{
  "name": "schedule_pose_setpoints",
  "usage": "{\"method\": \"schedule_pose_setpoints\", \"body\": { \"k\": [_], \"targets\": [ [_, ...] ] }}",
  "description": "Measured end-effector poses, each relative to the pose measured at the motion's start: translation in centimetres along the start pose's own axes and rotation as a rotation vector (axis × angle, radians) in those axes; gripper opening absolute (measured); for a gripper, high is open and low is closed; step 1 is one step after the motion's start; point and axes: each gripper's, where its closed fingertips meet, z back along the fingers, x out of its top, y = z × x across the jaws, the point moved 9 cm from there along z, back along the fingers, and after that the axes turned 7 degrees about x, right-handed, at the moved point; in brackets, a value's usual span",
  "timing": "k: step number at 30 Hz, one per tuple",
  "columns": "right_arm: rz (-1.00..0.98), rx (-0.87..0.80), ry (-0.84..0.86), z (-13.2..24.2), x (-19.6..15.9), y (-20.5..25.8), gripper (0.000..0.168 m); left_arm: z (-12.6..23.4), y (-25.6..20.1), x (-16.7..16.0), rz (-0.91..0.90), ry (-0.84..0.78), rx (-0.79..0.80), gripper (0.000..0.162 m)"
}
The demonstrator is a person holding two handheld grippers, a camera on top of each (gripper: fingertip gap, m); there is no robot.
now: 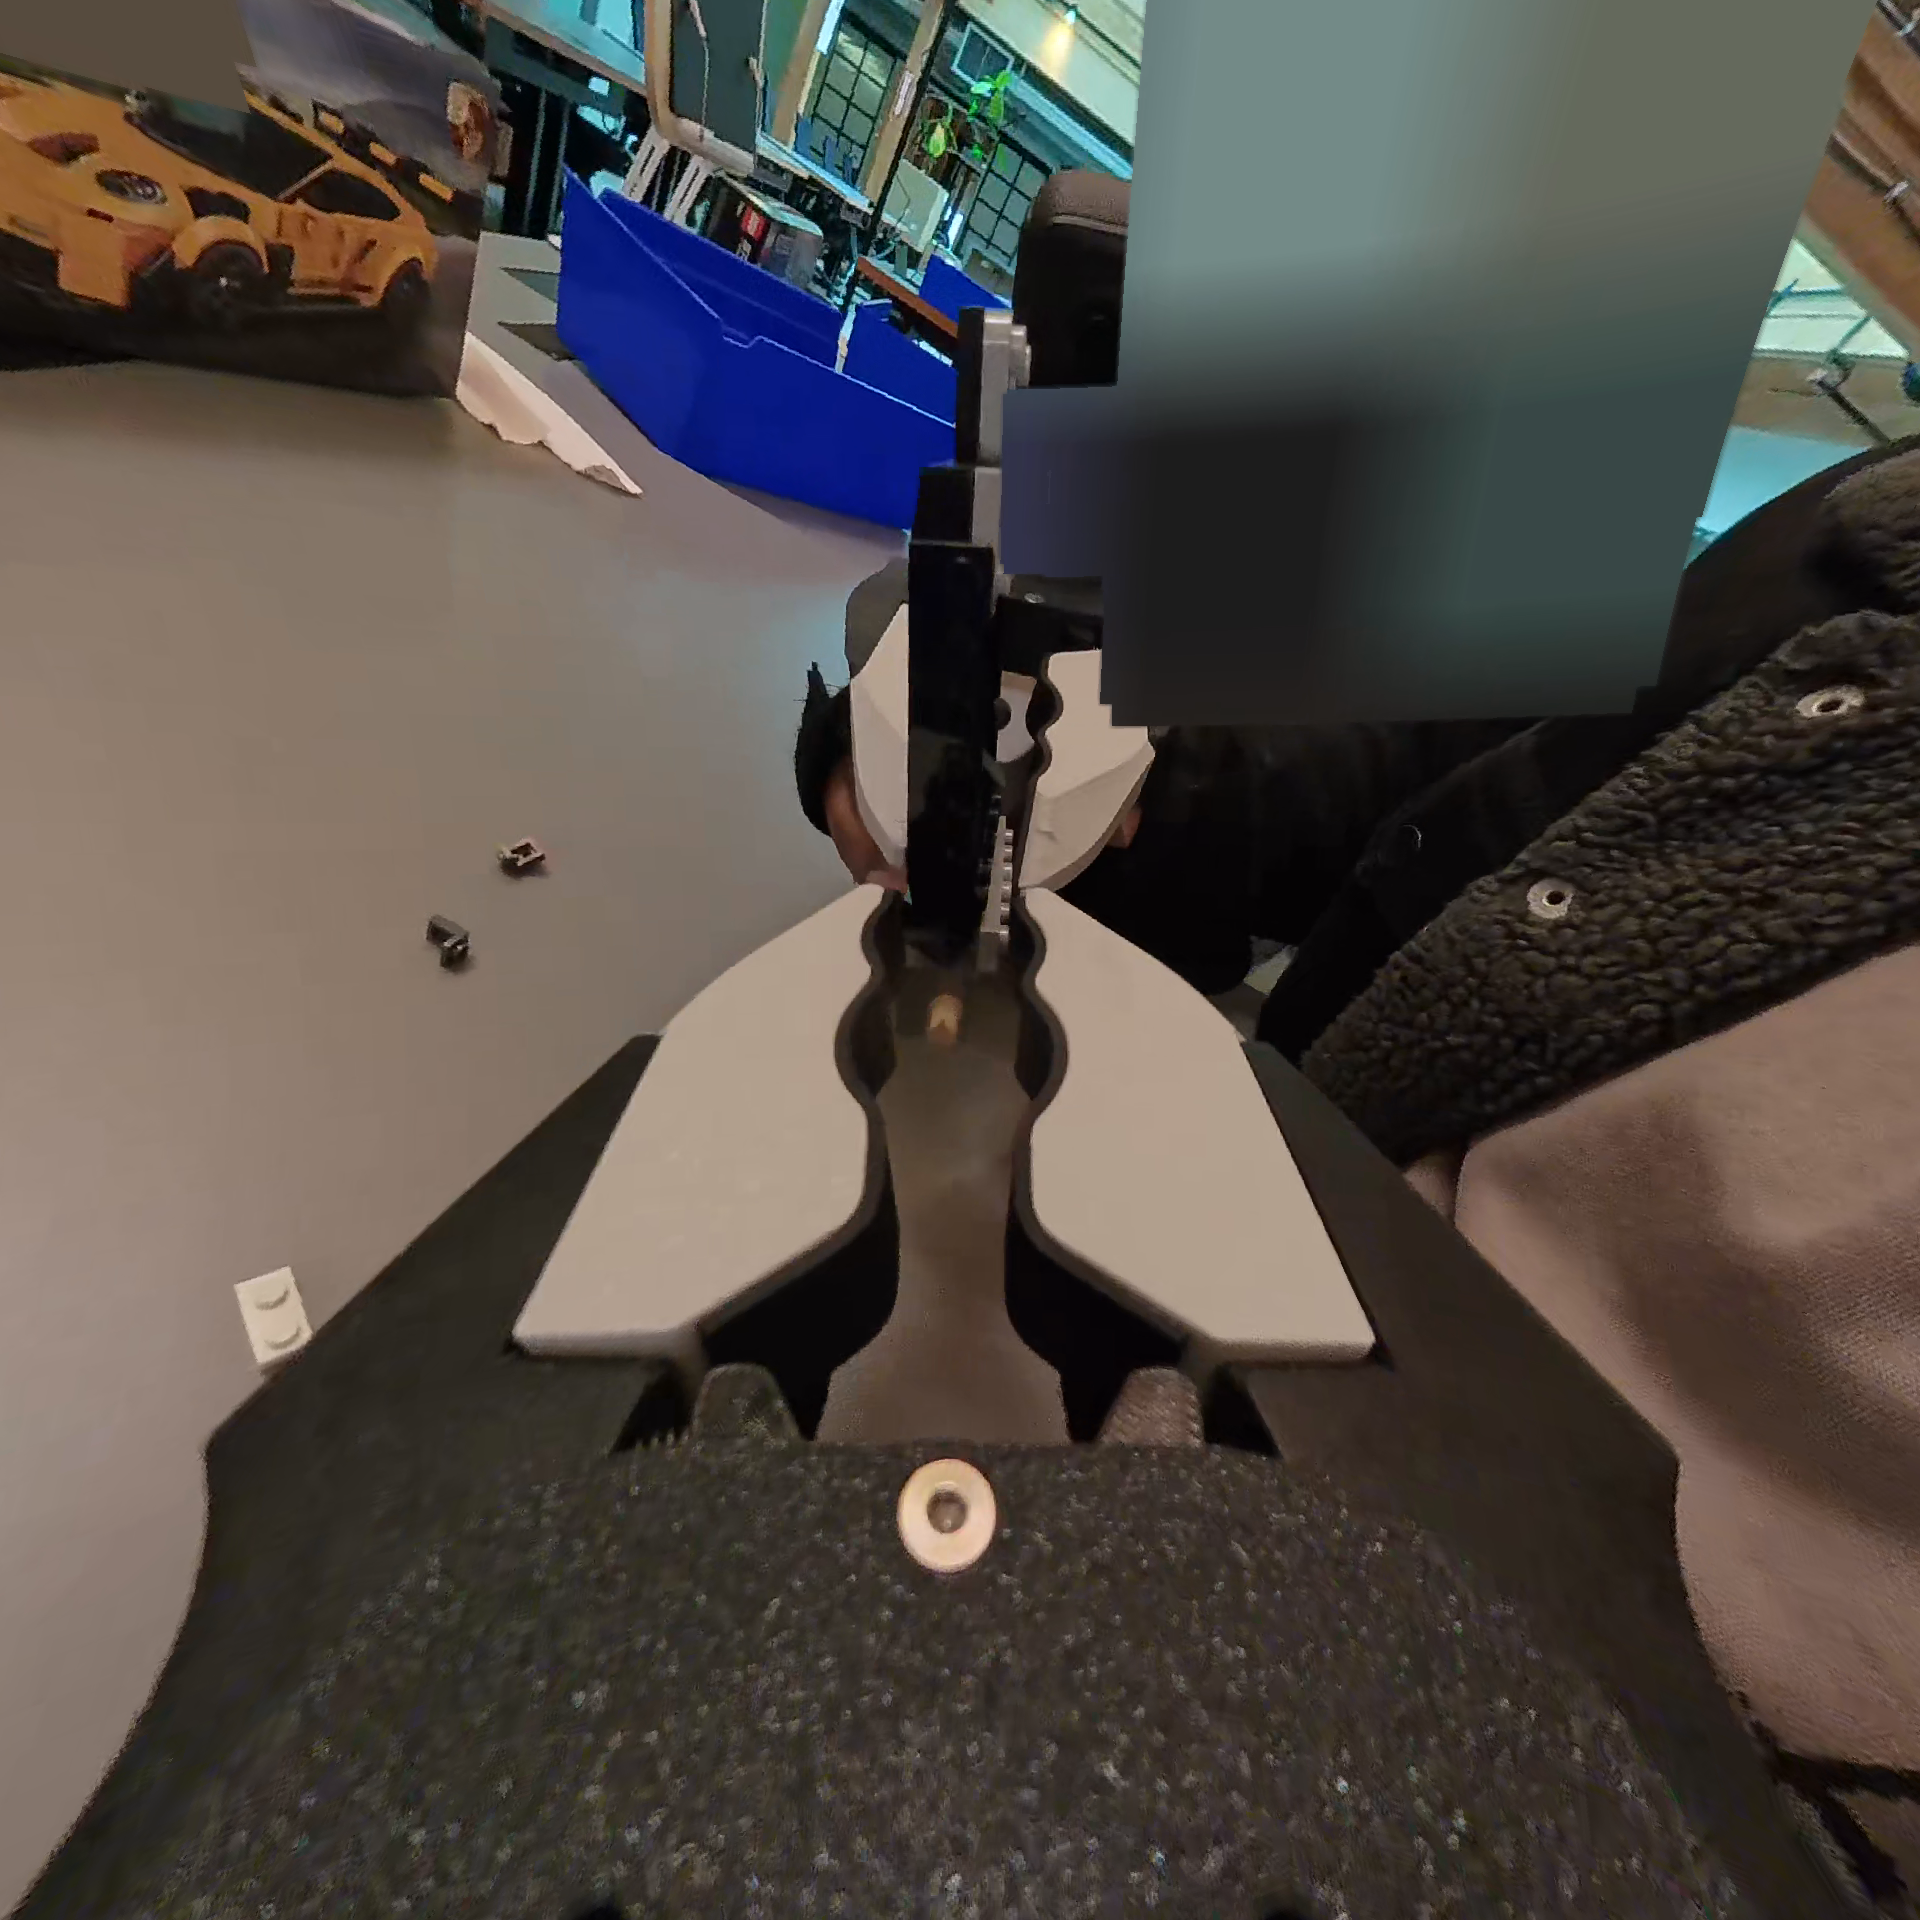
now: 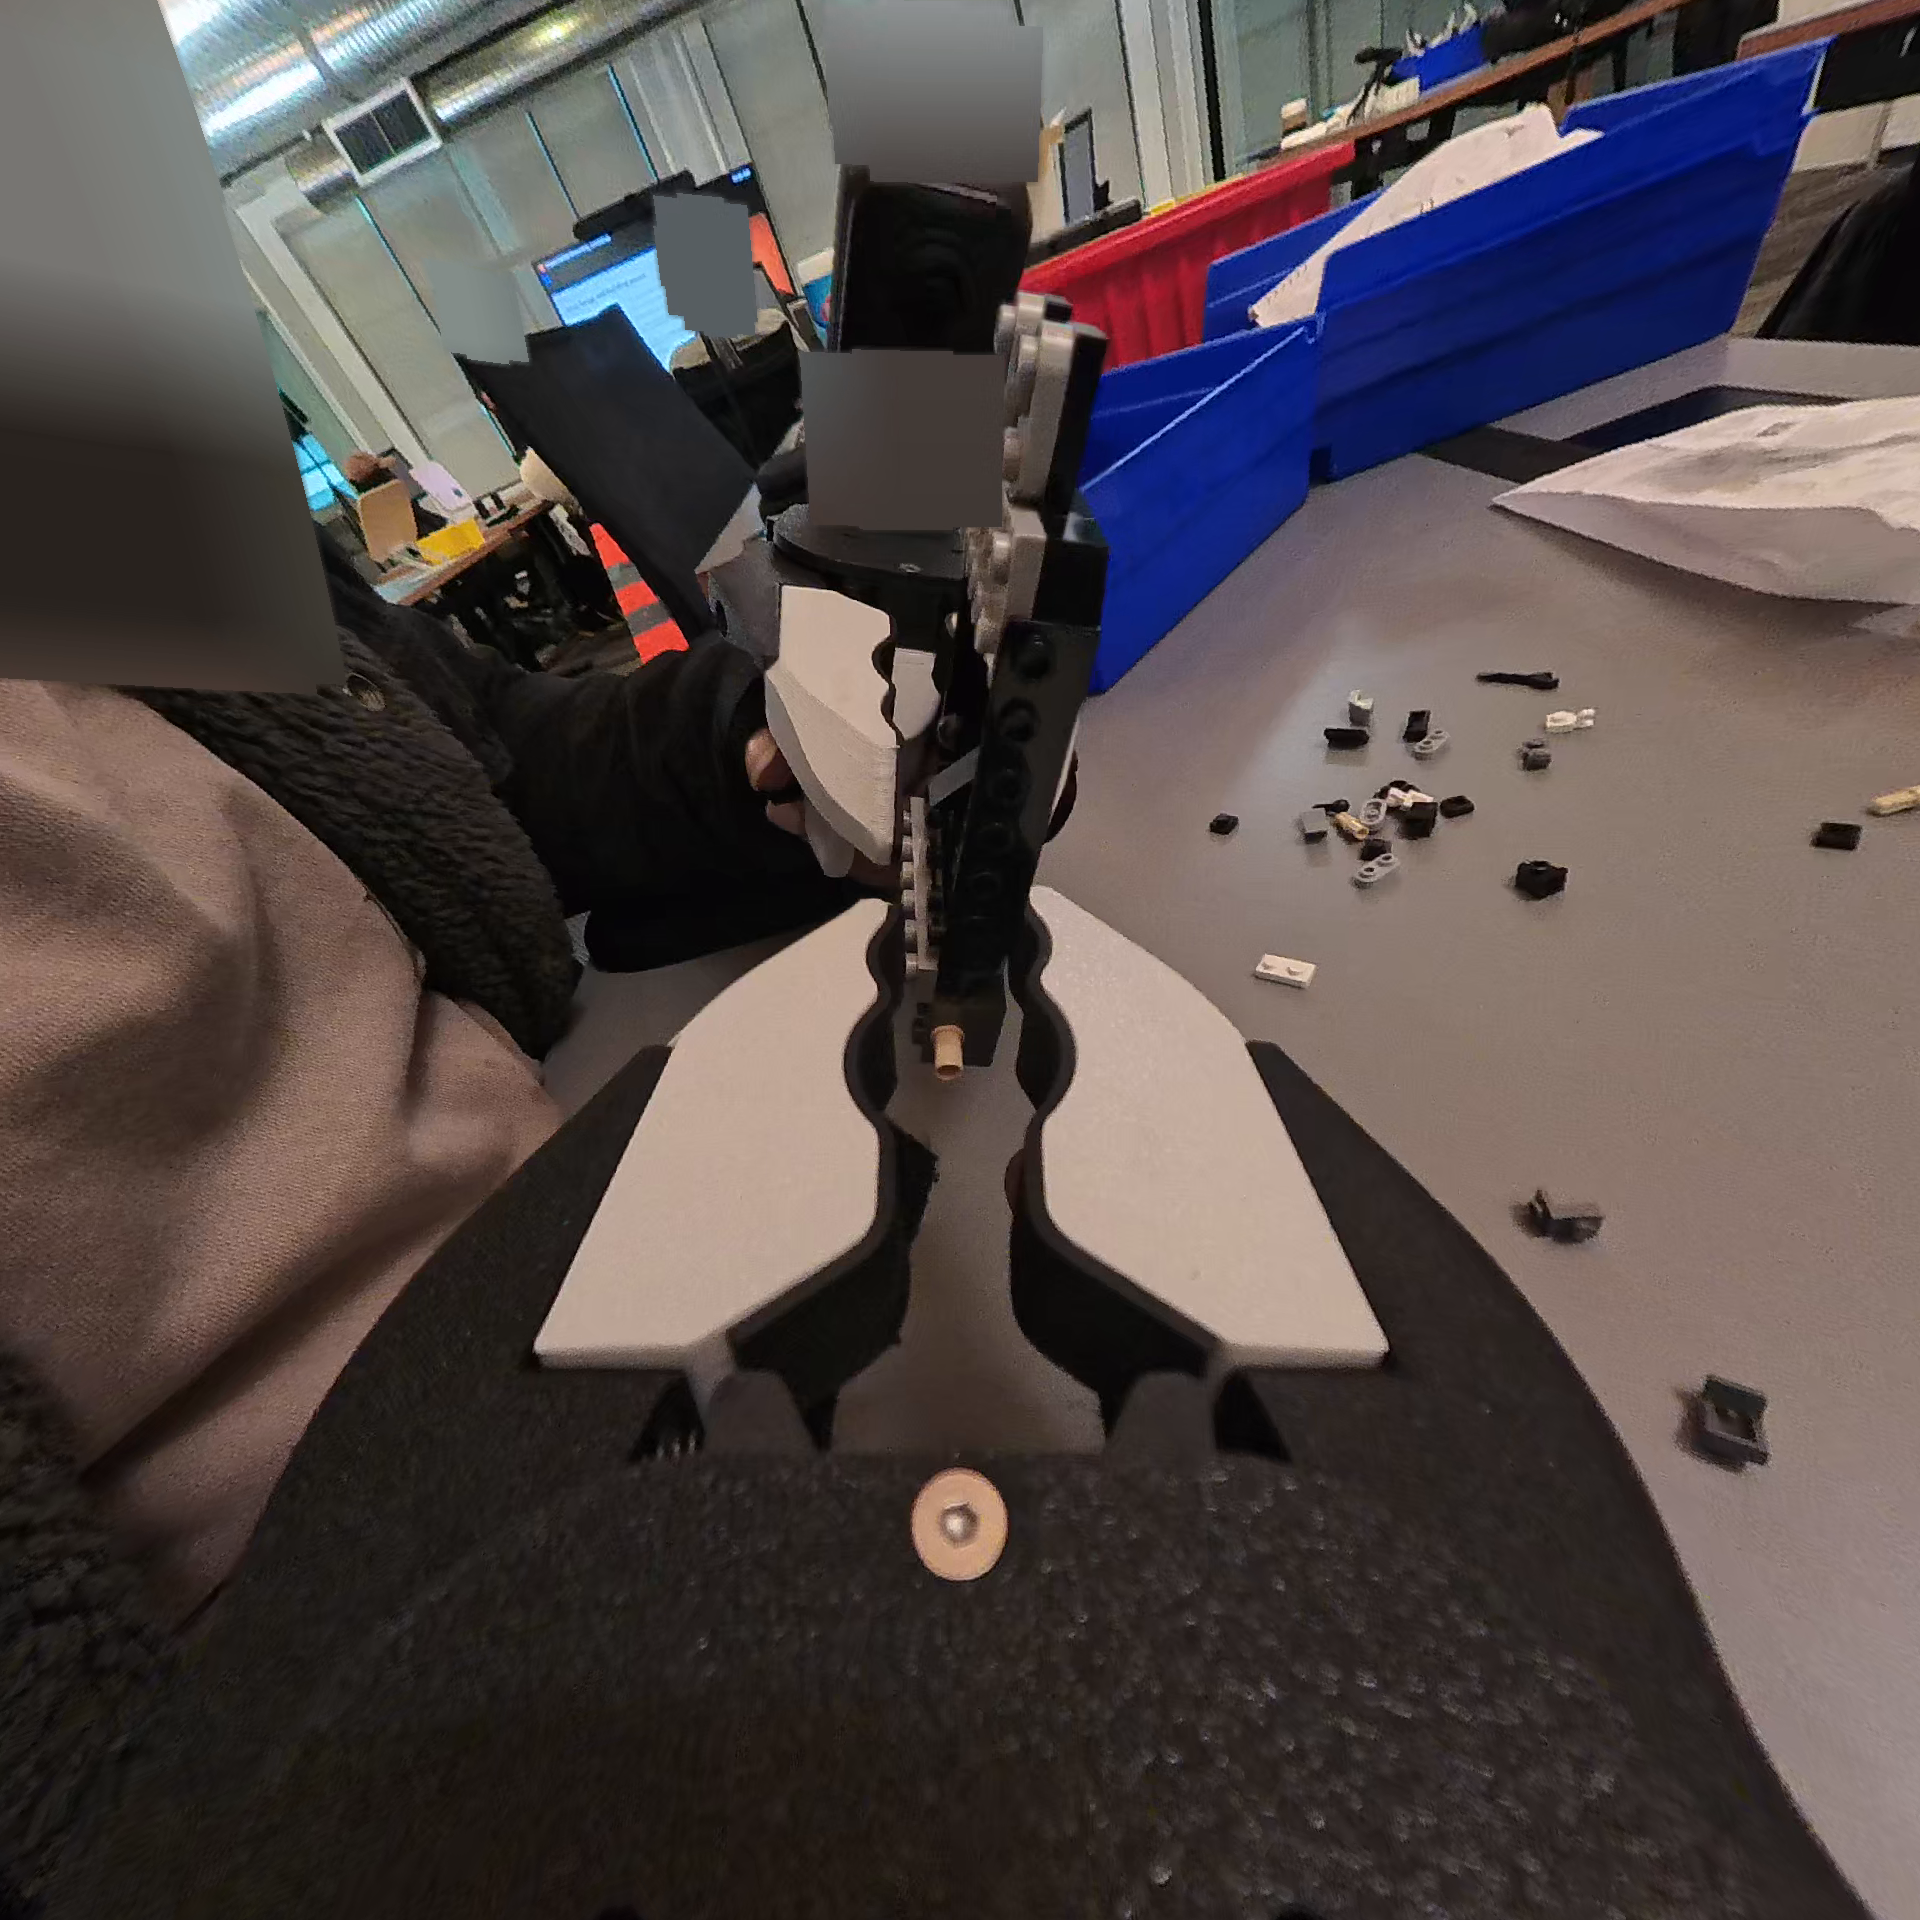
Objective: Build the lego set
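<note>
A long black and grey lego assembly (image 1: 945,665) is held upright in the air between both grippers. My left gripper (image 1: 951,925) is shut on its near end in the left wrist view. The right gripper (image 1: 987,790) faces it from the far side and clamps the same assembly. In the right wrist view my right gripper (image 2: 961,935) is shut on the assembly (image 2: 1013,748), with the left gripper (image 2: 914,727) opposite. A tan pin (image 2: 948,1055) sticks out of the assembly's end between my fingers; it also shows in the left wrist view (image 1: 943,1013).
Several small loose pieces (image 2: 1382,810) lie on the grey table (image 2: 1558,1039) to the right. Blue bins (image 2: 1455,291) and a red bin (image 2: 1174,260) stand behind. A white paper bag (image 2: 1745,488) lies far right. The set's box (image 1: 208,208) stands far left. A white plate (image 1: 272,1314) lies near.
</note>
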Motion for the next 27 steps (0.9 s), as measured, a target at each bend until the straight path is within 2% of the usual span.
{"method": "schedule_pose_setpoints", "body": {
  "k": [6,20,25,27],
  "targets": [
    [0.034,-0.006,-0.015,0.0,0.3,0.4,0.018,0.2,-0.6,0.4,-0.074,0.005,0.028,0.019],
    [0.035,-0.015,-0.003,0.3,-0.2,0.2,0.018,-0.1,-0.3,-0.1,-0.075,0.002,0.034,0.019],
    [0.018,0.042,-0.034,0.4,-0.4,0.2,0.018,-0.1,-1.0,0.0,-0.211,0.003,0.060,0.019],
    [0.021,0.074,-0.085,0.6,-0.3,0.3,0.018,-0.1,-1.5,0.0,-0.278,0.020,0.071,0.026]
  ]
}}
